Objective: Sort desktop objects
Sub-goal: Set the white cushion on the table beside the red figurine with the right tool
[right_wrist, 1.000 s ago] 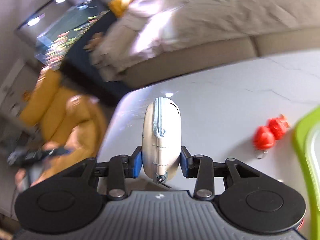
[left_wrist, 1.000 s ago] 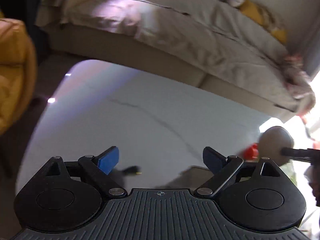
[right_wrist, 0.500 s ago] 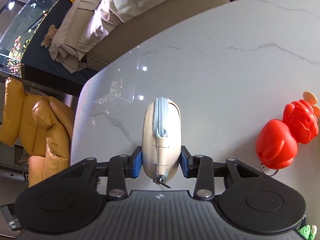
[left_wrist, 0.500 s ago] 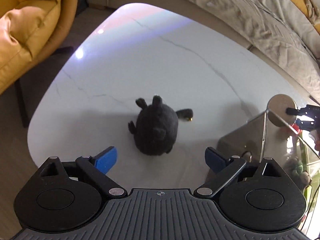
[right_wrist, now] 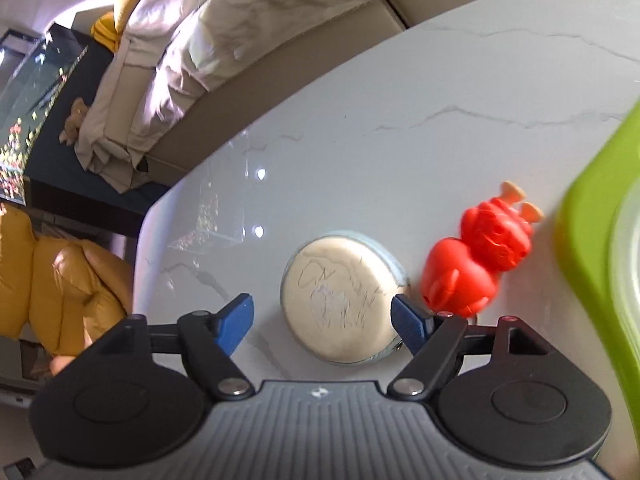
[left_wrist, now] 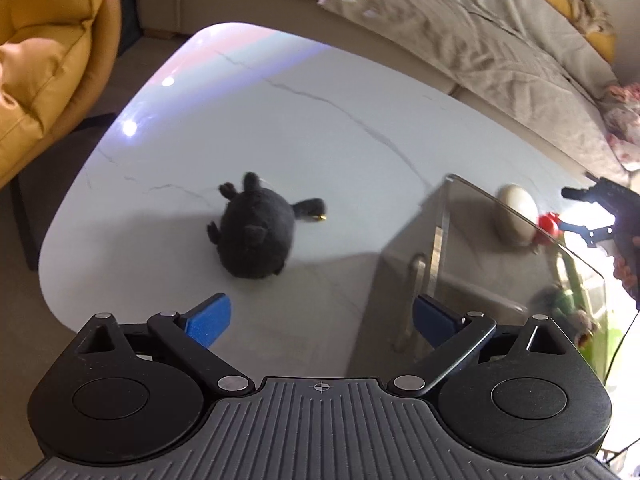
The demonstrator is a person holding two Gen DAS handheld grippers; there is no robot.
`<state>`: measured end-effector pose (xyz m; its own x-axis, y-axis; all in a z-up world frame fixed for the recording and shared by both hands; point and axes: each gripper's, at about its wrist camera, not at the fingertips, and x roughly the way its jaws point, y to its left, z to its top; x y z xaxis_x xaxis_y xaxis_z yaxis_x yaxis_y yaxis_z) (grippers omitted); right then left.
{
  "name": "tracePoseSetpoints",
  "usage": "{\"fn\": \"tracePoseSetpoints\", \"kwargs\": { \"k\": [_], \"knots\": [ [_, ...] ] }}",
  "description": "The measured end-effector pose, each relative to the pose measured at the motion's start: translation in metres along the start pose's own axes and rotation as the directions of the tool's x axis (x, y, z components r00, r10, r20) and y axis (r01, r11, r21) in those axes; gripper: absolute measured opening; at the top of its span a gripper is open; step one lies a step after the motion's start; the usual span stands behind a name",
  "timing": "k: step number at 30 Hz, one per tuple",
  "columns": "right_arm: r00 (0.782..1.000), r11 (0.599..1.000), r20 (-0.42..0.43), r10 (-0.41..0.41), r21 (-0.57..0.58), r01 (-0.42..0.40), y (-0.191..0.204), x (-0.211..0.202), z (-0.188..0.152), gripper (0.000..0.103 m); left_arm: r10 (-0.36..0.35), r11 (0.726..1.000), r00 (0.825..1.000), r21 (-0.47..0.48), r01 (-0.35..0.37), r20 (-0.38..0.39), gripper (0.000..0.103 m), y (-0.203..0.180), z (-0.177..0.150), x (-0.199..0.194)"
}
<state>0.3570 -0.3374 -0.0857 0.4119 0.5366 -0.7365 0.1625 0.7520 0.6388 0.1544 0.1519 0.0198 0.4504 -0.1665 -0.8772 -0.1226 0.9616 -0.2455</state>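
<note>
1. In the right wrist view, the right claw stands wide open with nothing between its blue pads. It is poised low over the white marble-veined tabletop.
2. Just past the pads, in the gap between them, a round cream zippered pouch with a pale blue edge lies flat on the tabletop, its scribbled face up. It sits closer to the right pad, with its zipper pull near that pad's tip; whether they touch cannot be told.
3. Just beside the pouch on its right lies a red plastic animal-shaped toy with two peach ears. Its lower end is very near the pouch rim, and contact cannot be told.
4. Further right, a lime-green plastic rim fills the frame edge, close to the toy's ears.
5. In the left wrist view, the left claw is likewise spread open and empty above the tabletop's near edge.
6. Ahead and slightly left of it, a black plush toy with small ears and a stubby tail rests on the tabletop, apart from everything else.
7. To the right stands a clear acrylic box; the pouch and the red toy show beyond its wall.
8. Beyond the tabletop lie a yellow leather armchair and a beige sofa draped with a rumpled sheet.
</note>
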Motion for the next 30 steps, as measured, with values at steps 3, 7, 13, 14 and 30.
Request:
{"fn": "tracePoseSetpoints", "kwargs": {
  "k": [3, 7, 13, 14, 30],
  "knots": [
    [0.997, 0.999, 0.066, 0.037, -0.015, -0.036, -0.003, -0.045, -0.020, 0.079, -0.017, 0.999, 0.999, 0.048, 0.016, 0.031, 0.101, -0.012, -0.010, -0.019],
    [0.986, 0.999, 0.161, 0.032, -0.046, -0.025, -0.008, -0.107, -0.066, 0.083, -0.015, 0.993, 0.996, 0.114, 0.005, 0.083, 0.103, -0.033, -0.020, -0.041],
    [0.952, 0.972, 0.294, -0.086, -0.187, 0.146, -0.004, -0.163, -0.137, 0.083, -0.035, 0.979, 0.990, 0.206, 0.007, 0.133, 0.103, -0.080, -0.037, -0.059],
    [0.943, 0.963, 0.317, -0.103, -0.207, 0.174, -0.003, -0.169, -0.147, 0.084, -0.034, 0.975, 0.988, 0.222, 0.000, 0.152, 0.103, -0.089, -0.040, -0.062],
    [0.823, 0.531, 0.407, -0.396, -0.630, 0.566, 0.020, -0.120, -0.198, 0.090, 0.074, 0.941, 0.980, 0.312, -0.130, 0.186, 0.103, -0.139, -0.046, -0.054]
  ]
}}
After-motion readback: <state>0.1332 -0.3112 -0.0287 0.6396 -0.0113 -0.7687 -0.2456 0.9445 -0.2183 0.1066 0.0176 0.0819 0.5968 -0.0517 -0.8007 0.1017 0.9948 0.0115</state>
